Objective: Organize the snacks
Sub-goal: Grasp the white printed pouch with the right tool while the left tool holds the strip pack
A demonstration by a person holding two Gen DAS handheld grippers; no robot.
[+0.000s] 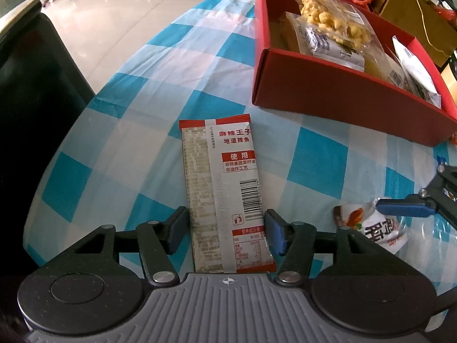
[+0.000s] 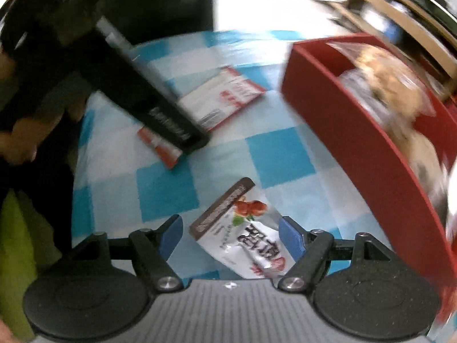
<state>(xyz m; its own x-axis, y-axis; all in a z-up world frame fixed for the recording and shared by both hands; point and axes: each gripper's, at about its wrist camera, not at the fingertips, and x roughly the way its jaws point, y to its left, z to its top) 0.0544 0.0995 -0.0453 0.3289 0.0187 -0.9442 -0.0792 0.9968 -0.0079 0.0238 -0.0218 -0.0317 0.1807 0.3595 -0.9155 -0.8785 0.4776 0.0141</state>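
The red-and-white packet (image 1: 222, 188) lies flat on the surface, short of the red box (image 1: 342, 85), its near end between the jaws of the left gripper (image 1: 225, 233). Those jaws stand just apart at its edges, pads not visibly pressing. Risk: a lift now would likely slip off the thin, slick film or crumple it.

The white pouch (image 2: 245, 237) lies nearer the box, between the right gripper's (image 2: 231, 235) spread, non-contacting jaws. It lies askew to them, so closing may catch only a corner; blur hinders judgement.

The surface carries a blue-and-white checked cloth (image 1: 142, 108), which could bunch. Beyond the box: pale tiled floor (image 1: 114, 5), wooden shelving, clutter.
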